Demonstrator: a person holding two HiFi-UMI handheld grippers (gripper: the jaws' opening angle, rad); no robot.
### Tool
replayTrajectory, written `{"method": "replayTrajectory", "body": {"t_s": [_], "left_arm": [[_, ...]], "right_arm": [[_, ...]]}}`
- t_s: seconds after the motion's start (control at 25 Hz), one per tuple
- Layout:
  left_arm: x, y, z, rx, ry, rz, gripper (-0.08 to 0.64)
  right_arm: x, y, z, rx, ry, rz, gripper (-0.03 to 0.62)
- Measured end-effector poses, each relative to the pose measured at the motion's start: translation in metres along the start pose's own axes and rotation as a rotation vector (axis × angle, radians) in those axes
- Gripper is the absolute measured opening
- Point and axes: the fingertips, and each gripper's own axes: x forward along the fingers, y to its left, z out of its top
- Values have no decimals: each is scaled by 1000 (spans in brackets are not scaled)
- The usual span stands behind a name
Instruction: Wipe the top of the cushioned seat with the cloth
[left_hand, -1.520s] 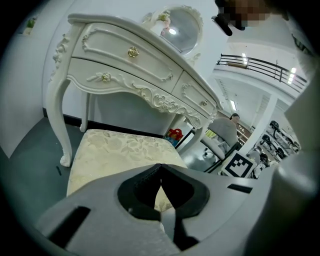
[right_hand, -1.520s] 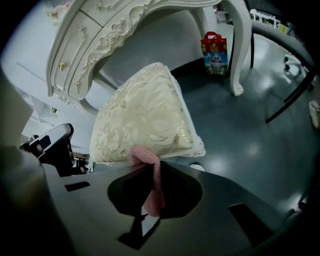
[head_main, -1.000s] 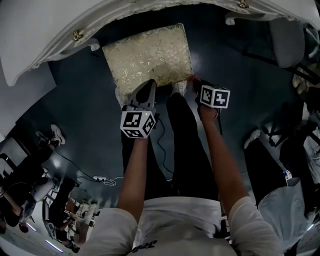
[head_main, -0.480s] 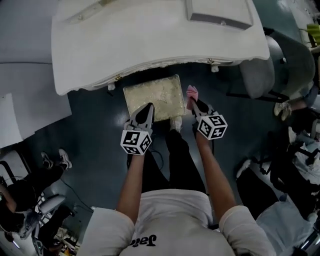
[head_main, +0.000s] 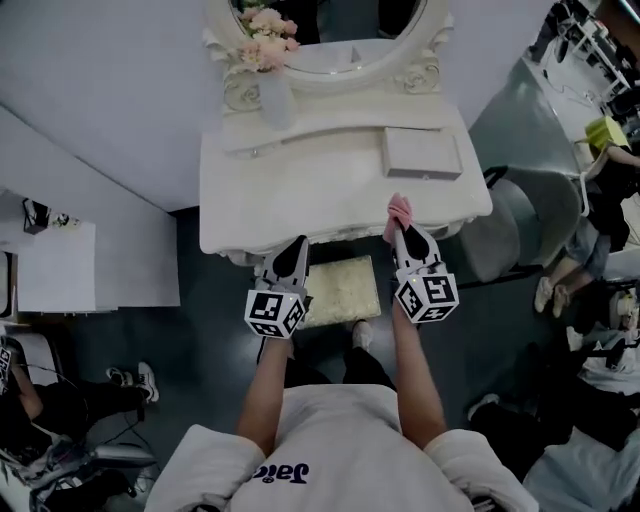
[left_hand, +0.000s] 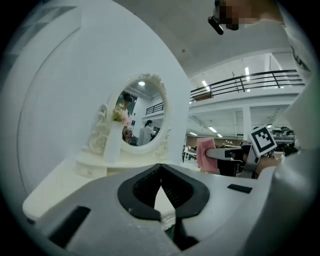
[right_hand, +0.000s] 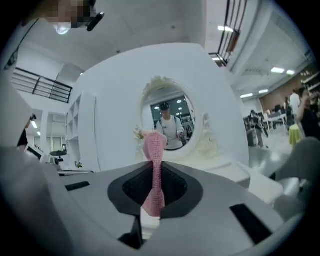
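Two grippers have risen from stool level to the dressing table (head_main: 330, 190) at mid-frame, the right gripper (head_main: 404, 228) pinching the pink cloth (head_main: 399, 208), the left gripper (head_main: 296, 244) pressed together and empty, leaving the cushioned seat (head_main: 342, 290) below them, so wiping looks paused or done.

The cloth (right_hand: 155, 165) is pink with a fine knit-like weave, bunched into a narrow strip. It is pinched between the fingers (right_hand: 176, 186) of the right gripper (head_main: 402, 228) and stands upright. Its rounded top sticks out past the fingertips, and its lower end hangs down behind the pads. The cushioned seat (head_main: 341, 291) is a cream, squarish pad with a pale flowery pattern. It lies flat and low, well beneath both pairs of fingers. Seen from above, it shows between the left gripper (head_main: 296, 243) and the right one, back from the fingertips toward the person. Cloth and seat are well apart.
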Motion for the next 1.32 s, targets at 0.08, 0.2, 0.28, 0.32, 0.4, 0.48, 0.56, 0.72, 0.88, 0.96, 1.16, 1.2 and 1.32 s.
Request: {"method": "replayTrajectory", "body": {"t_s": [0.08,0.2,0.28,0.32,0.4,0.48,0.56,0.72,0.88,0.96,1.16,1.2,1.32], "left_arm": [[-3,7,41,33,-62,-12,14],[-7,21,83,62,-134,-17,14],[-11,26,103,82,-168,-15,14],[-14,25,113,96,-180,-13,14],[-20,19,131,132,-189,-5,14],[-24,8,145,169,-188,4,14],[-23,-2,158,200,-186,11,14],[-31,-17,169,195,-169,44,14],[-15,-12,181,224,-176,39,14],[-4,-7,174,227,-168,42,14],[9,-3,154,190,-145,37,14],[9,-4,155,189,-148,37,14],[7,-5,164,200,-166,40,14]], "right_arm": [[8,20,38,-53,-57,11,25],[22,44,65,-67,-98,38,25],[29,59,74,-95,-100,55,25],[30,67,79,-111,-100,64,25],[27,77,91,-122,-110,77,25],[22,82,105,-124,-128,77,25],[16,84,120,-142,-137,69,25],[6,94,134,-175,-104,85,25],[24,92,143,-183,-125,94,25],[34,87,136,-181,-124,101,25],[43,77,120,-203,-82,102,25],[43,78,122,-209,-83,107,25],[46,84,130,-219,-99,130,25]]}}
